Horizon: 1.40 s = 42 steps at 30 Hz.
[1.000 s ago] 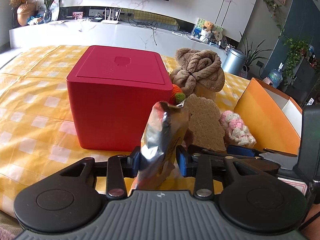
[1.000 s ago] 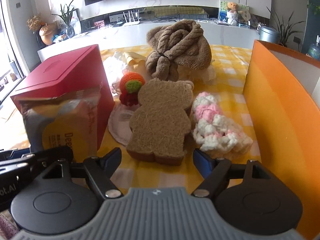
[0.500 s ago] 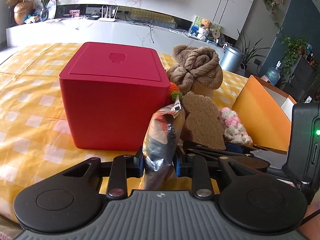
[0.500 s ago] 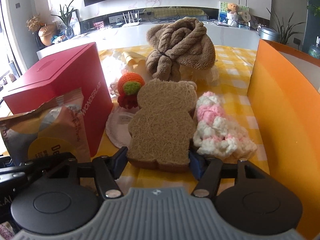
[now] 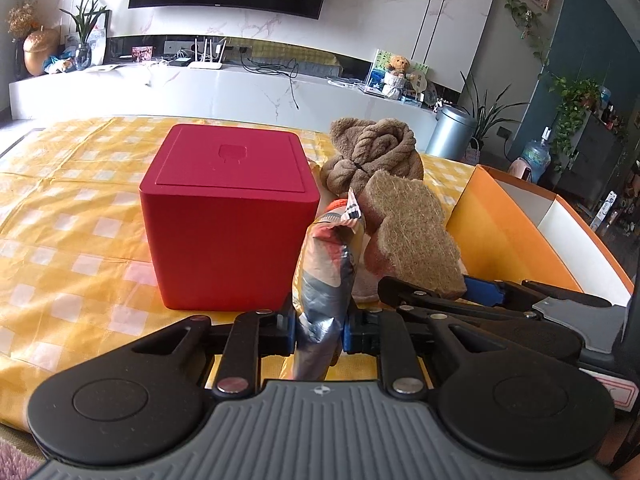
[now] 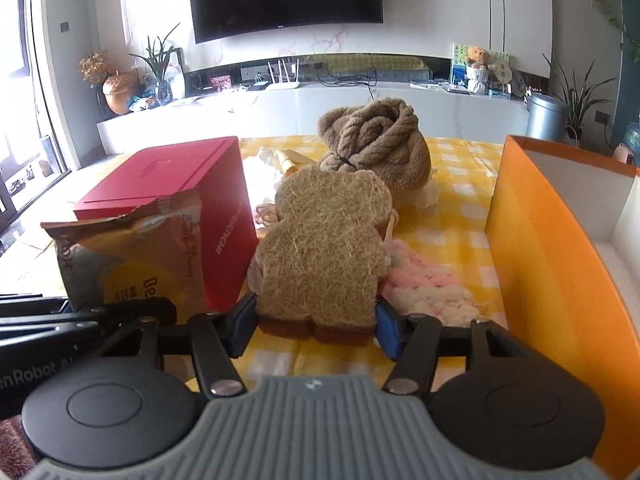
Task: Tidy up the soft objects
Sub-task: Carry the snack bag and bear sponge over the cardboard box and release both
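Note:
My left gripper [image 5: 319,330] is shut on a crumpled foil snack bag [image 5: 326,276], held upright in front of the red box [image 5: 230,216]. The bag also shows at the left of the right wrist view [image 6: 132,256]. My right gripper [image 6: 316,326] is shut on a bear-shaped loofah sponge [image 6: 324,256] and holds it lifted off the table; it also shows in the left wrist view [image 5: 408,236]. A brown knotted towel [image 6: 376,144] lies behind it. A pink and white crocheted piece [image 6: 428,284] lies on the yellow checked cloth to the right.
An open orange box [image 6: 552,256] with a white inside stands at the right. The red cube box [image 6: 176,200] stands at the left. Pale cloths and hair ties [image 6: 264,212] lie between the red box and the towel.
My right gripper closed on the loofah sponge and lifted it off the cloth. My left gripper kept hold of the snack bag and rose a little.

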Tool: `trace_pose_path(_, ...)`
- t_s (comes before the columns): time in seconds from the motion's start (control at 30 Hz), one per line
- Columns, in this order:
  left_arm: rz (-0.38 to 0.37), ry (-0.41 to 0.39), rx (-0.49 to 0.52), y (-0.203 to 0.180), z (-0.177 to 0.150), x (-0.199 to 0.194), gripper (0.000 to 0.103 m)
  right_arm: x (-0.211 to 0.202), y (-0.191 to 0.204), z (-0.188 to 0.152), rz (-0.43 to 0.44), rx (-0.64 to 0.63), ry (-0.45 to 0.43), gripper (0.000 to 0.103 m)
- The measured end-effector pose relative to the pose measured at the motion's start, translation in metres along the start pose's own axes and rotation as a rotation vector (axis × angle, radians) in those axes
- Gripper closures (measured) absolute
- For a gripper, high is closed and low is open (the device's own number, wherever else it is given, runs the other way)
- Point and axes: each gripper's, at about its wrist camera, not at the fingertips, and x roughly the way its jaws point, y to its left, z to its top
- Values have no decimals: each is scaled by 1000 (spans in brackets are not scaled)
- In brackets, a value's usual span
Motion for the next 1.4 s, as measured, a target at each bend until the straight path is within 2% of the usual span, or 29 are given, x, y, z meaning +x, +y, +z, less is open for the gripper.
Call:
trace_pose_path(0.23,25,-33,-9,-7,3,-32,81,-42,6,4,31,-19,-71,43)
trace_pose_path(0.4,7,-71,-16,-13,12,-58,81,-80,9,6,30,-22,-116,43)
trace_pose_path(0.57,-55,-106,-8,-29,32,-74,81,-121,-4,13,16,10,-164,43)
trace_pose_path(0.73,-163,-96,65,-67,58,-74,81,-159,-35,29,-39,-4,-196,43)
trace_pose_path(0.83,-233,-56,96,-95,78,-64,81,-171,-61,38,-79,-25,-140,43)
trace_pose_path(0.97,-339,50,128,-136,106,-35,81,-175,-97,45,-112,-25,-67,42)
trace_pose_path(1.07,-382,109,162,-164,122,-10,81,-169,-119,48,-169,-58,-19,42)
trace_pose_path(1.13,-392,120,196,-185,125,4,81,-162,-132,48,-204,-71,20,42)
trace_pose_path(1.2,-394,143,232,-207,125,20,81,-154,-149,46,-203,-62,60,42)
trace_pose_path(1.27,-402,202,238,-220,123,39,81,-141,-162,43,-211,-44,119,42)
trace_pose_path(1.4,-347,357,280,-240,110,82,81,-116,-187,33,-210,-4,229,42)
